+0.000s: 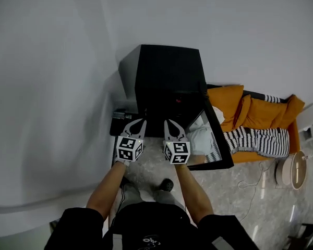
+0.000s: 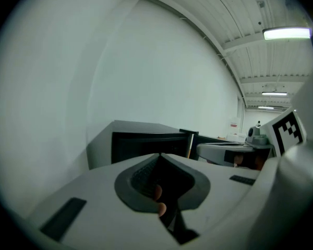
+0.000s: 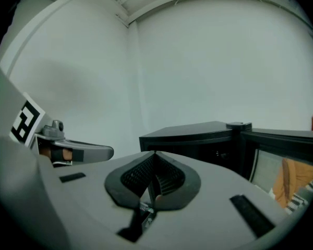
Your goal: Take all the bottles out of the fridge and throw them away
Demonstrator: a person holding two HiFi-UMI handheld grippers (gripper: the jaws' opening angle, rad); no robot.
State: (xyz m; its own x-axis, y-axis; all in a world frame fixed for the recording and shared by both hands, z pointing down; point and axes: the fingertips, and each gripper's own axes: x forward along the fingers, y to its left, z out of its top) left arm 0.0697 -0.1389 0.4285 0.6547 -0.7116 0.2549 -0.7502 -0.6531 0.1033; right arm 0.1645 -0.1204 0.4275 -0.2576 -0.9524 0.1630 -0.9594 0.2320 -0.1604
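**Left gripper** (image 2: 159,155): jaws clenched, ribbed pads meeting at the tip, nothing between them.

**Right gripper** (image 3: 154,153): jaws clenched, pads together, nothing held.

In the head view the two grippers are side by side and near each other. Both point toward 12 o'clock, each carried on a bare forearm.

**Fridge** (image 1: 167,69): a small black cabinet just beyond the jaw tips at 12 o'clock. It stands on the floor (image 1: 235,191) against the pale wall (image 1: 52,87).

**Fridge door** (image 1: 223,152): swung open, at 3 o'clock from the right gripper. Pale shapes show in its glass panel.

**Fridge interior:** dark in all three views. A small red spot shows inside. No bottle can be made out there.

**Surroundings:**
- An orange sofa (image 1: 261,113) lies at 3 o'clock from the fridge, with a black-and-white striped cloth (image 1: 255,139) on its near side.
- A round white device (image 1: 295,170) sits on the floor at 4 o'clock from the door.
- The person's shoe (image 1: 167,184) is at 6 o'clock from the grippers.
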